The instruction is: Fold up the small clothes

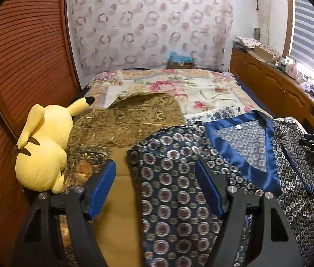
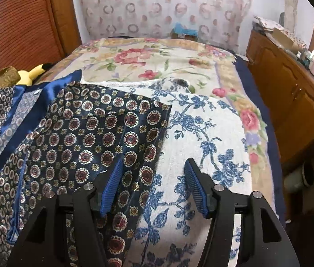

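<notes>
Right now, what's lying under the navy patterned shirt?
The navy patterned shirt rests on a white cloth with blue flowers, itself on the floral bedspread. Whatever lies beneath its middle is covered.

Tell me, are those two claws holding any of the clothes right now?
No. Both the left claw and the right claw stand open over the patterned navy garment, pads apart and pinching no cloth.

One shirt [image 1: 174, 178], one plush toy [image 1: 43, 146]

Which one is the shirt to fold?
Look at the bed with the flowery cover. At its near end lies the shirt, past the yellow plush toy and gold cloth. It alone is dark blue with round medallions and a shiny blue collar.
</notes>
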